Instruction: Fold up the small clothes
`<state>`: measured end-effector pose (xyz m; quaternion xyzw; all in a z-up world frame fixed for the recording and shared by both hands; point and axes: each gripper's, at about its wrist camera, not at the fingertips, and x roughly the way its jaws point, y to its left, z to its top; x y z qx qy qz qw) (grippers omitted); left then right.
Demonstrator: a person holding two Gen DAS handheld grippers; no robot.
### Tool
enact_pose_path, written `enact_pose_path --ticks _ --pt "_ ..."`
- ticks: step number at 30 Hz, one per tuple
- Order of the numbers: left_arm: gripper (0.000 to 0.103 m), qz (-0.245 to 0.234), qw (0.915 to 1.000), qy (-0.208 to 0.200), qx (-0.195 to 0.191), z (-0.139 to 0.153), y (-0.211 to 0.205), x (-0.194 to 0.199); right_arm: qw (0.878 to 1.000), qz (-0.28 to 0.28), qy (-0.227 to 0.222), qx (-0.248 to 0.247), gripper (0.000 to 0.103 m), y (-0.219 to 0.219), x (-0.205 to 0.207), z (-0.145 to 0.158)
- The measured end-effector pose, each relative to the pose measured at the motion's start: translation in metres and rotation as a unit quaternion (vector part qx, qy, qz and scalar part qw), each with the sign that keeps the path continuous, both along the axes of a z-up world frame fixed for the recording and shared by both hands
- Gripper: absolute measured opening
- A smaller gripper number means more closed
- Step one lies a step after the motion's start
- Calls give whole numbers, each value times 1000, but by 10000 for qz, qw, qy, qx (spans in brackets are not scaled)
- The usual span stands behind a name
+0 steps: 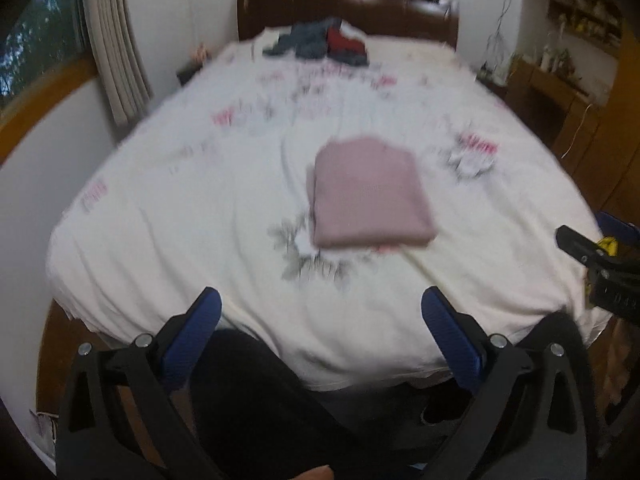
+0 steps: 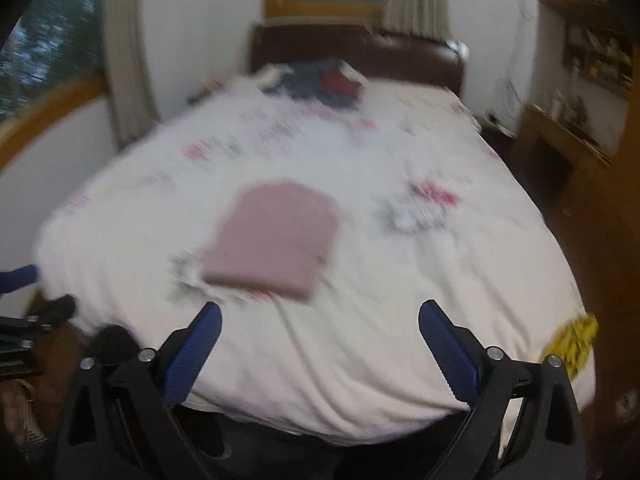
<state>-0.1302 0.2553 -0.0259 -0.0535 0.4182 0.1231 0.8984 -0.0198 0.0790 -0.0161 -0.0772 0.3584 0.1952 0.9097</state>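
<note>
Left wrist view is showing the folded pink garment (image 1: 370, 196) lying on the bed (image 1: 160, 220), sharper than the right's; both the left gripper (image 1: 320, 312) and right gripper (image 2: 320, 324) are hanging with jaws spread wide, empty.

Left black tongs with blue ribbed pads (image 1: 320, 300) spread wide, gripping nothing, held level and pointing forward. Right black tongs with blue ribbed pads (image 2: 320, 312) likewise gaping, empty, raised beside the left pair.

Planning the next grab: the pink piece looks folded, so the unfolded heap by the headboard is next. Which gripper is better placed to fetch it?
Neither clearly. Left gripper and right gripper are open, empty, at the foot of the bed; the clothes heap lies centred.
</note>
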Motion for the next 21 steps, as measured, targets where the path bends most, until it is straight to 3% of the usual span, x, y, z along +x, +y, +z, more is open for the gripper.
enact_pose_path --ticks 3,7,10,21 --pt "100 -113 9998 -184 2 46 -3 -16 9999 102 -91 -72 99 5 -14 38" --pt "100 -93 9985 -511 -144 69 -2 -31 9998 27 -13 -210 99 10 -31 63" --pt "100 -48 9993 -365 -119 61 -6 -30 9989 -162 -172 -409 99 13 -43 68" --pt "100 -11 9996 -30 -280 38 -9 -19 9987 -283 25 -428 99 12 -39 58"
